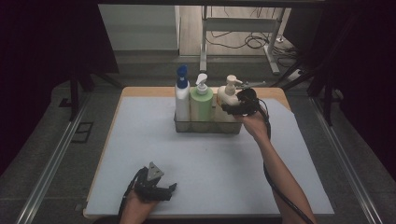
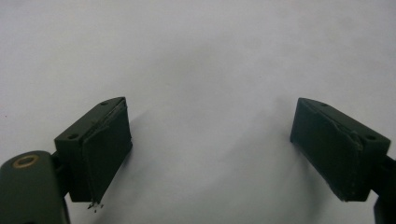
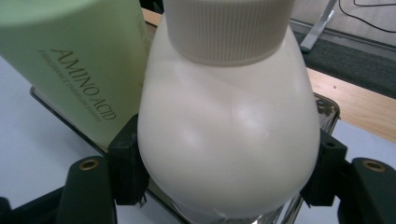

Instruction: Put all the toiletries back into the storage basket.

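Right forearm stretched forward and up from the lower right edge of the high view, hand at the right end of the clear tray (image 1: 183, 127) near the far edge of the table (image 1: 140, 154). Right tongs (image 1: 233, 108) aimed left, closed around the cream pump bottle (image 1: 226, 99), a jaw pressed against each side of its rounded body. Left hand (image 1: 135, 207) low at the near edge, resting on the pale mat, left tongs (image 1: 161, 190) pointing right and spread wide with nothing between the jaws.

Three bottles upright in the tray, in a row: a white bottle with a blue cap (image 1: 181, 95) at the left, a green pump bottle (image 1: 201, 103) in the middle, the cream one at the right, each just beside the next.

From the right gripper view: cream bottle (image 3: 229, 140) close up under a ribbed white collar, black jaw pads flush against both flanks, green bottle (image 3: 70, 60) touching or nearly touching it, lettering "AMINO ACID" down its side, tray rim (image 3: 327, 109) behind, bare wood strip of the table (image 3: 355, 100) beyond the mat. From the left gripper view: left tongs (image 2: 210, 149) wide apart above bare pale mat, a frayed pad edge on one jaw.

Wooden table covered by a light mat. Dark curtains at both sides, grey floor, metal rails along the table, a white frame with loose cables in the lit background.
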Action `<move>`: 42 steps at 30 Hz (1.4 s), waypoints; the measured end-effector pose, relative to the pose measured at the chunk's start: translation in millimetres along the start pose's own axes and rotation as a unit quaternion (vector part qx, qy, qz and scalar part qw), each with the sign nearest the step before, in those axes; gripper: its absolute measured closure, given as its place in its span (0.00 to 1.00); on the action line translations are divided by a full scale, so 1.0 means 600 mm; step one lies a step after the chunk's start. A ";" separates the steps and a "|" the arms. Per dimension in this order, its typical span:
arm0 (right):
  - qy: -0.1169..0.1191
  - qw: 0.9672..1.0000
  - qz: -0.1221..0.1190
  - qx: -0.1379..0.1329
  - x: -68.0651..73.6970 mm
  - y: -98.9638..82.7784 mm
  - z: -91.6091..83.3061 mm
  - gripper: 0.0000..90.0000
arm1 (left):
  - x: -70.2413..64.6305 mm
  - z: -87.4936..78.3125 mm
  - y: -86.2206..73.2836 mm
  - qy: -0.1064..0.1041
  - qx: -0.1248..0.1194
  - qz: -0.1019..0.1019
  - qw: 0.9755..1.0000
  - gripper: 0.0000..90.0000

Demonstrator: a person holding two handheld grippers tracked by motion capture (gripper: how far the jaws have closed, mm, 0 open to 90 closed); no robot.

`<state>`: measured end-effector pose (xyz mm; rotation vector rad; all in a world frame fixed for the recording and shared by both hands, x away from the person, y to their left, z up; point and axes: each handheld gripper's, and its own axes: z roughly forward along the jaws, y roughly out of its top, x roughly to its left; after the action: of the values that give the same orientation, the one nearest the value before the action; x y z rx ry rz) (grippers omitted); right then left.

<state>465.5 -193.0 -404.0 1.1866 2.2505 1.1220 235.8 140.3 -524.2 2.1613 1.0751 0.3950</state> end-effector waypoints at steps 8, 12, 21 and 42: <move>0.003 1.000 -0.002 -0.003 -0.003 -0.009 -0.011 0.32 | 0.000 0.000 0.000 0.000 0.000 0.000 1.000 0.14; 0.004 1.000 -0.002 -0.002 -0.004 -0.014 -0.021 0.32 | 0.000 0.000 0.000 0.000 -0.001 -0.001 1.000 0.14; 0.013 1.000 -0.002 0.002 -0.008 -0.034 -0.046 0.36 | 0.000 0.000 0.000 0.000 -0.001 -0.001 1.000 0.14; -0.008 1.000 0.005 0.004 -0.032 -0.057 -0.081 0.81 | 0.000 0.000 0.000 0.000 0.000 0.000 1.000 0.14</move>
<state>428.4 -243.1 -401.3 1.2074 2.2408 1.1048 235.7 140.2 -524.2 2.1616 1.0752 0.3959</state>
